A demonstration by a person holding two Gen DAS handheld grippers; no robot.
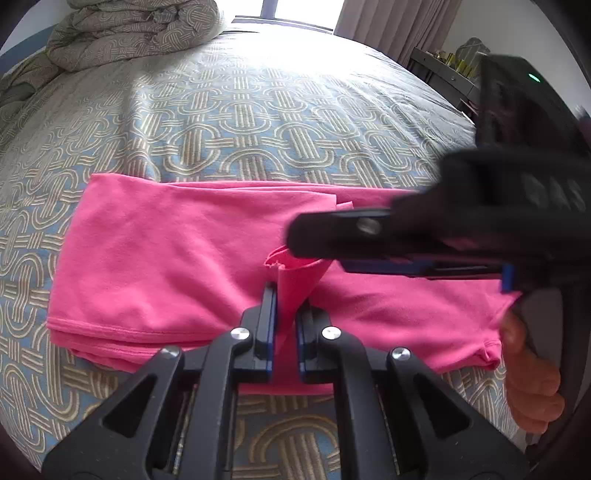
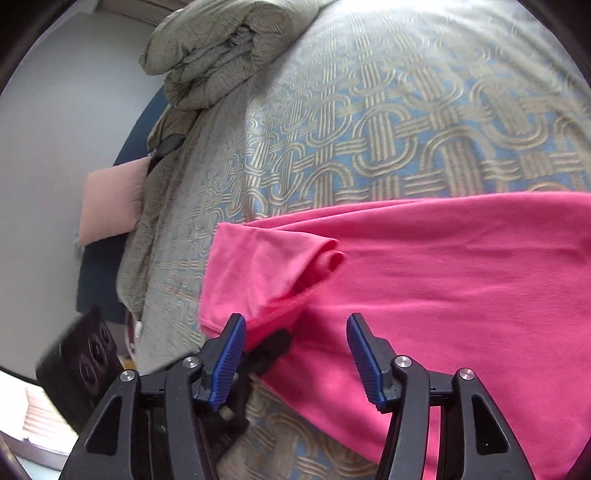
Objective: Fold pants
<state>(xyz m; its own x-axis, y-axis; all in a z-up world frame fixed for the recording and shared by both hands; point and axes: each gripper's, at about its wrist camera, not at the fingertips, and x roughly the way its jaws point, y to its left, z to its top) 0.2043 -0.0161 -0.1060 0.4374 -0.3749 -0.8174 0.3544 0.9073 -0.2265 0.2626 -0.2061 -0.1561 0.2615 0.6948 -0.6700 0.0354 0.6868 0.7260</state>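
Pink pants [image 1: 166, 258] lie folded lengthwise across the patterned bedspread [image 1: 240, 122]; they also show in the right wrist view [image 2: 424, 266]. My left gripper [image 1: 287, 314] is shut on a raised pinch of pink cloth at the pants' near edge. My right gripper [image 2: 297, 332] is open and empty, hovering just above the pants. In the left wrist view it [image 1: 321, 243] reaches in from the right, close above the pinched cloth. The left gripper's tip shows dark beside the right gripper's left finger [image 2: 229, 354].
A bunched quilt [image 1: 125, 33] lies at the head of the bed, also in the right wrist view [image 2: 221, 48]. A pink pillow [image 2: 110, 203] sits beside the bed. A curtain [image 1: 388, 26] and a shelf [image 1: 443, 70] stand at the far right.
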